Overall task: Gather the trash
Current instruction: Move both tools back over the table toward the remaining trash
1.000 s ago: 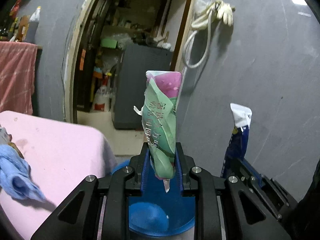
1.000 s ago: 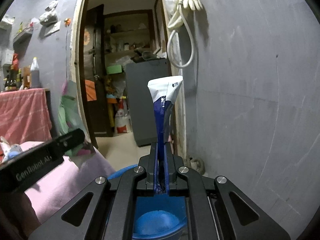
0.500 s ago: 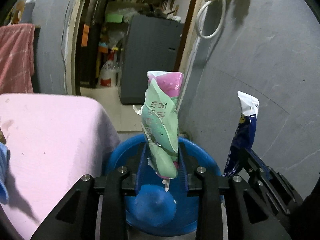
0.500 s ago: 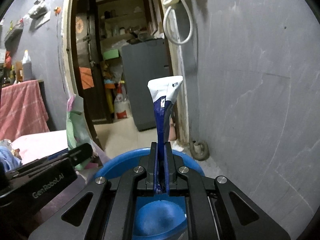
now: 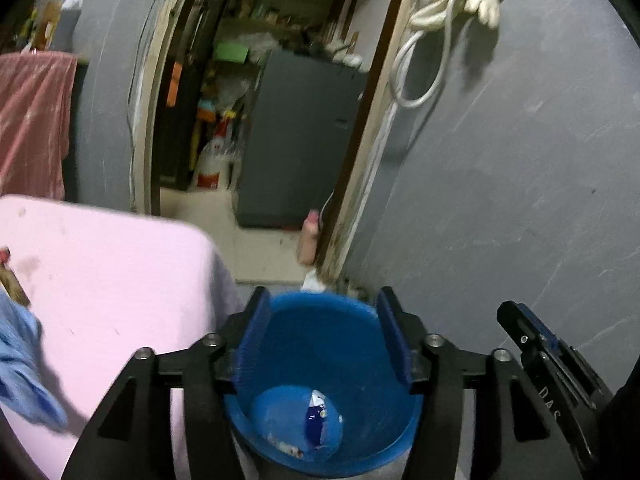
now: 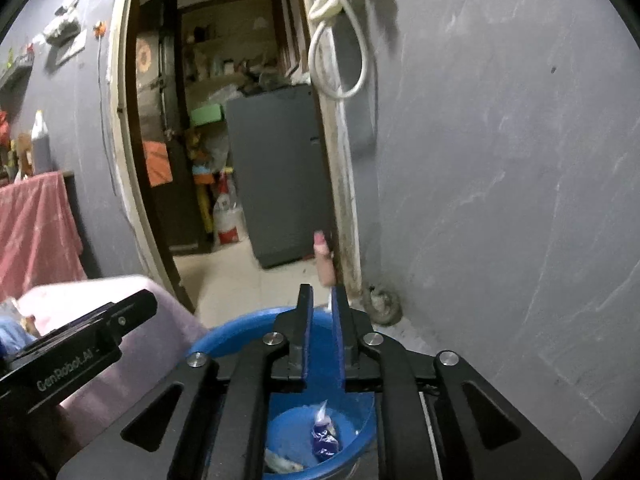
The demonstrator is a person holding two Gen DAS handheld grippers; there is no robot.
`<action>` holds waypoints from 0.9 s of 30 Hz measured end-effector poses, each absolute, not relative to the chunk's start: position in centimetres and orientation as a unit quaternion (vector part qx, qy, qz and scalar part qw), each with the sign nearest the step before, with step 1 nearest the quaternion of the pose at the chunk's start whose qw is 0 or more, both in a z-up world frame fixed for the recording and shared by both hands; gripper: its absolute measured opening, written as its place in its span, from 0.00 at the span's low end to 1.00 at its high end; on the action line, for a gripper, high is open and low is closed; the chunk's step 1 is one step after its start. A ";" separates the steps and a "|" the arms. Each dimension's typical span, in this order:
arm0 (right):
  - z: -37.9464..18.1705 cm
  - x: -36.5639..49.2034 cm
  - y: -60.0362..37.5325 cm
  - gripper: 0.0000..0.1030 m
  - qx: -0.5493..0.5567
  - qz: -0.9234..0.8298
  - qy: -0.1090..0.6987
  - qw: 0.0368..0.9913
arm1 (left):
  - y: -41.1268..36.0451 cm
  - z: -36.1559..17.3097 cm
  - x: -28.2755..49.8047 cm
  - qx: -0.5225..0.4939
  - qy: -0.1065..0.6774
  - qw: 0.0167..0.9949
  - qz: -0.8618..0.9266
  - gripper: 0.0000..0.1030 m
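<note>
A blue plastic bucket [image 5: 360, 332] stands on the floor below both grippers; it also shows in the right wrist view [image 6: 224, 332]. A blue-and-white wrapper [image 5: 316, 416] lies on its bottom, also seen in the right wrist view [image 6: 324, 436]. Another pale wrapper [image 6: 282, 465] lies beside it. My left gripper [image 5: 322, 300] is open wide and empty above the bucket. My right gripper [image 6: 321, 294] is open a little and empty above the bucket. The right gripper [image 5: 536, 336] shows at the right in the left wrist view.
A pink-covered table [image 5: 100, 280] stands left of the bucket, with a blue cloth [image 5: 20, 364] on it. A grey wall [image 5: 520, 180] is to the right. An open doorway [image 5: 260, 120] leads to a cluttered room. A pink bottle [image 5: 310, 236] stands by the door frame.
Both grippers opened and let go of their wrappers. The green-and-pink wrapper and the blue-and-white wrapper dropped into the bucket.
</note>
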State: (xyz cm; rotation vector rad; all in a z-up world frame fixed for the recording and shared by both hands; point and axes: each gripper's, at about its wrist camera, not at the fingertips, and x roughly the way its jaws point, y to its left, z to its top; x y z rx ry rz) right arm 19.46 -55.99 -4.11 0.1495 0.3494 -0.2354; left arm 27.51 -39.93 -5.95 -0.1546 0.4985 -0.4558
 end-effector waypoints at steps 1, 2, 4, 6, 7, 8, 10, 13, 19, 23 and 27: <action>-3.5 19.0 -55.8 0.26 0.072 -0.116 0.166 0.977 | -39.6 -5.2 27.1 -0.077 0.233 0.943 -0.225 0.56; -2.9 18.7 -55.6 0.27 0.069 -0.115 0.160 0.978 | -39.1 -4.3 26.8 -0.077 0.223 0.945 -0.227 0.59; -1.5 18.1 -54.8 0.27 0.061 -0.114 0.151 0.980 | -38.4 -2.9 26.1 -0.076 0.207 0.949 -0.227 0.64; -0.3 17.6 -54.1 0.27 0.055 -0.114 0.141 0.982 | -37.2 -1.4 25.5 -0.078 0.193 0.952 -0.223 0.70; 0.4 17.2 -53.6 0.27 0.054 -0.114 0.134 0.983 | -36.4 -0.8 25.2 -0.079 0.186 0.954 -0.221 0.73; 1.1 16.9 -53.2 0.27 0.052 -0.113 0.129 0.984 | -35.7 -0.2 24.9 -0.080 0.180 0.955 -0.220 0.75; 2.2 16.4 -52.3 0.32 0.050 -0.110 0.119 0.985 | -34.0 1.1 24.4 -0.084 0.172 0.958 -0.215 0.82; 3.4 15.4 -50.7 0.57 0.053 -0.099 0.100 0.989 | -31.4 2.5 23.7 -0.085 0.160 0.962 -0.205 0.90; 5.7 14.1 -46.9 0.94 0.053 -0.070 0.081 0.993 | -26.7 4.3 21.7 -0.069 0.145 0.969 -0.188 0.98; 6.4 13.5 -44.6 1.00 0.055 -0.053 0.073 0.994 | -23.4 4.6 20.5 -0.060 0.137 0.974 -0.168 0.98; 6.7 13.2 -42.1 1.00 0.055 -0.039 0.073 0.995 | -19.9 4.3 19.6 -0.060 0.141 0.977 -0.147 0.98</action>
